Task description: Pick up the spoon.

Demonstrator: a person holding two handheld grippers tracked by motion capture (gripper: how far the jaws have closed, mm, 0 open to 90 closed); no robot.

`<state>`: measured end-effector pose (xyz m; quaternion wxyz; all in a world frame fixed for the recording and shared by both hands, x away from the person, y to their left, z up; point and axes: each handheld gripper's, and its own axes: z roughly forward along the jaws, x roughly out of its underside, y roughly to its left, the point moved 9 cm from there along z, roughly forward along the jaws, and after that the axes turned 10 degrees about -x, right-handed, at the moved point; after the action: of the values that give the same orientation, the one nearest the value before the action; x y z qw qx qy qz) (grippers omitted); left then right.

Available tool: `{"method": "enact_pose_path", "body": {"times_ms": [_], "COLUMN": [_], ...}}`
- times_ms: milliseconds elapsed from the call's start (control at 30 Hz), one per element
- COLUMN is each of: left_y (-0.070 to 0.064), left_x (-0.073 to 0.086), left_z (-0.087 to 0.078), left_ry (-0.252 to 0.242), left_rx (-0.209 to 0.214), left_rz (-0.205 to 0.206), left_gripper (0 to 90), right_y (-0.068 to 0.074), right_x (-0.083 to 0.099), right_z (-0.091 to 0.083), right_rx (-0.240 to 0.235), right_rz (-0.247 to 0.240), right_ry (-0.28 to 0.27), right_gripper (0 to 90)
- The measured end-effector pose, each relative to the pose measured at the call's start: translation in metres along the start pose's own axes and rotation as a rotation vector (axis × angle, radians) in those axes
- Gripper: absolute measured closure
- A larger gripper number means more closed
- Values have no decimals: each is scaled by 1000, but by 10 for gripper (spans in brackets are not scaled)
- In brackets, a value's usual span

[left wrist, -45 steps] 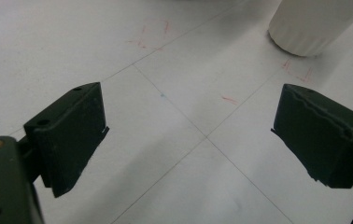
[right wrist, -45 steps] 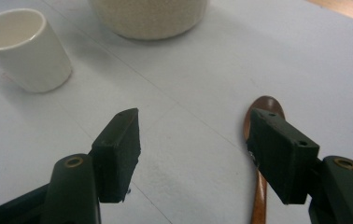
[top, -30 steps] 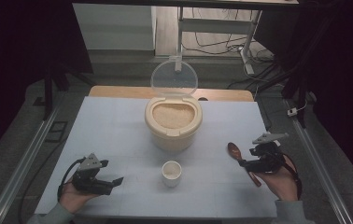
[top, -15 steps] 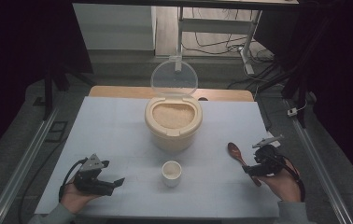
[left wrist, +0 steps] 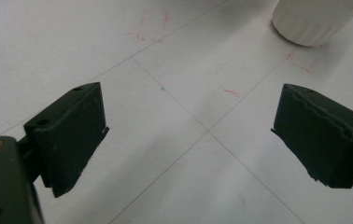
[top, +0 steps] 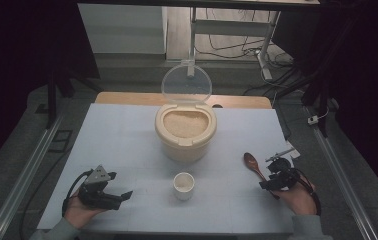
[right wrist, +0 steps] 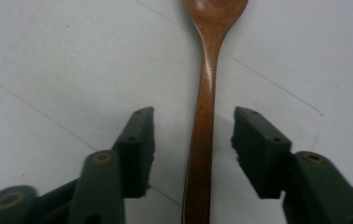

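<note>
Here, going from the left edge of the table across to the right.

Left gripper (top: 108, 192): held low at about 7 o'clock on the white table (top: 127, 135), jaws spread wide over bare surface and holding nothing. In its own view (left wrist: 188, 140) the pads frame only grid lines, with the cup's base at 1 o'clock. It looks parked, out of the way, while the other hand works.

Cup (top: 183, 184): small, white, upright at 6 o'clock of the container, standing clear of both grippers. Placed there, it would be a short carry from the grain, probably as the receiver.

Container (top: 185, 131): cream tub at table centre, full of pale grain, clear lid (top: 186, 83) hinged up toward 12 o'clock so the opening is free for scooping.

Wooden spoon (top: 253, 164): lies flat at about 4 o'clock, bowl toward the container, handle running back under the right hand.

Right gripper (top: 273, 181): lowered at the handle. In its own view (right wrist: 193, 151) the jaws stand apart on either side of the shaft, not yet touching it, so the spoon (right wrist: 206, 107) is straddled rather than pinched. Centring the handle before closing should keep it from twisting.
</note>
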<state>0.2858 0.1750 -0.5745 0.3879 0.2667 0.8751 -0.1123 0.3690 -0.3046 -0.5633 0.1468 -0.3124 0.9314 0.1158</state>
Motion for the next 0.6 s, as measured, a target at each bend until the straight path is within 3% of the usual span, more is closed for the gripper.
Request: {"method": "enact_pose_path", "body": {"times_ms": [233,500,600], "left_y": [1,0,0], "left_x": [1,0,1], "left_z": [0,-1,-1], "left_ry": [2,0,1], "left_rx": [-2,-3,-2], "left_rz": [0,2,1], "left_gripper": [93,92,93], "right_y": [-2,-4,-5], "right_x": [0,-1,-2], "right_z": [11,11,12], "right_rx": [17,1,6], "right_rz": [-9,13,20], "right_ry": [61,57,48], "right_gripper": [638,706,787]}}
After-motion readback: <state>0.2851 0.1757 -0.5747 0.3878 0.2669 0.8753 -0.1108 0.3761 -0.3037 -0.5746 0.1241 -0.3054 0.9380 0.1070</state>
